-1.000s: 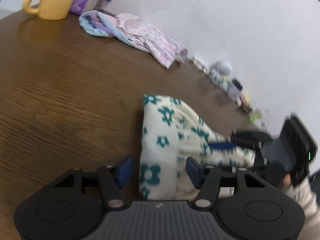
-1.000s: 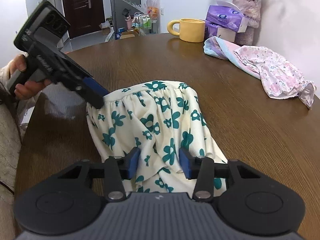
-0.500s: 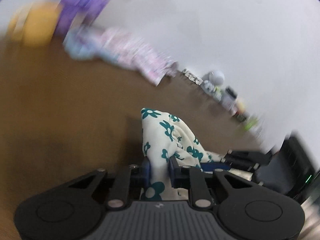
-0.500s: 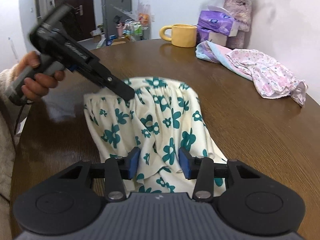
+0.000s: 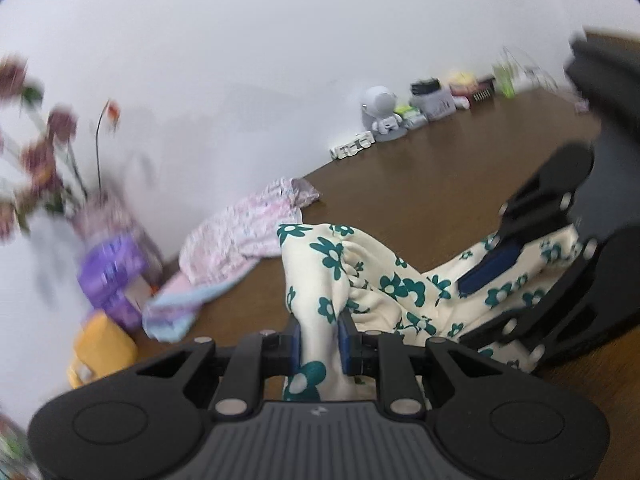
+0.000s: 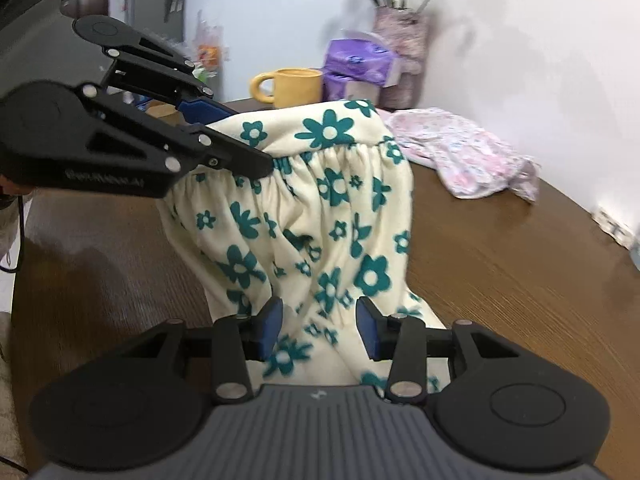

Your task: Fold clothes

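Note:
A cream garment with teal flowers (image 6: 332,216) is lifted by its gathered waistband above the brown table (image 6: 520,280). My left gripper (image 5: 320,340) is shut on a fold of that waistband, and it comes in from the upper left in the right wrist view (image 6: 250,140). My right gripper (image 6: 320,328) is shut on the garment's near, lower end, with the cloth bunched between its blue pads. From the left wrist view it shows at the right edge (image 5: 468,312), one pad lying on top of the cloth.
A pink flowered garment (image 6: 460,156) lies crumpled by the wall. Behind the lifted cloth stand a yellow mug (image 6: 292,86), a purple tissue pack (image 6: 356,68) and a vase of flowers (image 6: 400,40). Small items (image 5: 384,112) line the wall further along.
My left gripper closed on the waistband, rolled over and raised it, so the cloth now stands up from the table. The right gripper kept its hold and barely moved.

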`<action>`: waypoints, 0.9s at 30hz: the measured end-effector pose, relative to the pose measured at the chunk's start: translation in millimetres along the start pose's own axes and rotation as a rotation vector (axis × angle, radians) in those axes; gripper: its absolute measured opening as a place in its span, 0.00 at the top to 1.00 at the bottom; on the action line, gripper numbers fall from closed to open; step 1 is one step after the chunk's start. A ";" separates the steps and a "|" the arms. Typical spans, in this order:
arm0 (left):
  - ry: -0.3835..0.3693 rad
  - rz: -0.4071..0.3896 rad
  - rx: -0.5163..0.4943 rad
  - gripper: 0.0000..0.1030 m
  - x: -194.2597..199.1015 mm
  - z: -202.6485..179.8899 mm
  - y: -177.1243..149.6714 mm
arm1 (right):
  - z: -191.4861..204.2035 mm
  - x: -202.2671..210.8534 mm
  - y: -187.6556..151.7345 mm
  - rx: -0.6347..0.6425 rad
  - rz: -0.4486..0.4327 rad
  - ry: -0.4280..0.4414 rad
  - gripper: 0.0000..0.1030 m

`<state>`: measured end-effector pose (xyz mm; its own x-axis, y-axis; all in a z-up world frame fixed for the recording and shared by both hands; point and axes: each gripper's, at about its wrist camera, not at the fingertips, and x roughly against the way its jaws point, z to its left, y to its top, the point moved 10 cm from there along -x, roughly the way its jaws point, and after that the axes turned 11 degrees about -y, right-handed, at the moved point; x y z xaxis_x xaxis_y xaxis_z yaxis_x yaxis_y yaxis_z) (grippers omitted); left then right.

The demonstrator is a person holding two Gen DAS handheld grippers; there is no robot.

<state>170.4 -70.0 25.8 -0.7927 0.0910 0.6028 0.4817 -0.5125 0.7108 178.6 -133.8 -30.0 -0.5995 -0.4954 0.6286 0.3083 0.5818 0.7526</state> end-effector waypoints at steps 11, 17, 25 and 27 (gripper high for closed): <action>0.020 0.019 -0.085 0.83 -5.0 -15.1 6.3 | -14.1 -13.5 4.7 -0.003 -0.004 0.015 0.59; -0.046 0.006 -0.088 0.83 -0.3 -24.4 8.7 | 0.5 -53.3 9.1 0.039 0.057 0.073 0.65; -0.084 -0.020 -0.064 0.83 -5.8 -38.6 19.7 | -5.1 -32.8 1.1 -0.025 0.022 0.055 0.63; -0.095 -0.021 -0.069 0.83 -6.7 -46.2 21.2 | -11.8 -15.1 -9.1 -0.035 0.022 0.021 0.63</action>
<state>168.6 -121.0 20.1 -0.7620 0.1811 0.6217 0.4356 -0.5671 0.6991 193.6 -139.1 -44.1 -0.5769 -0.4963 0.6487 0.3470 0.5701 0.7447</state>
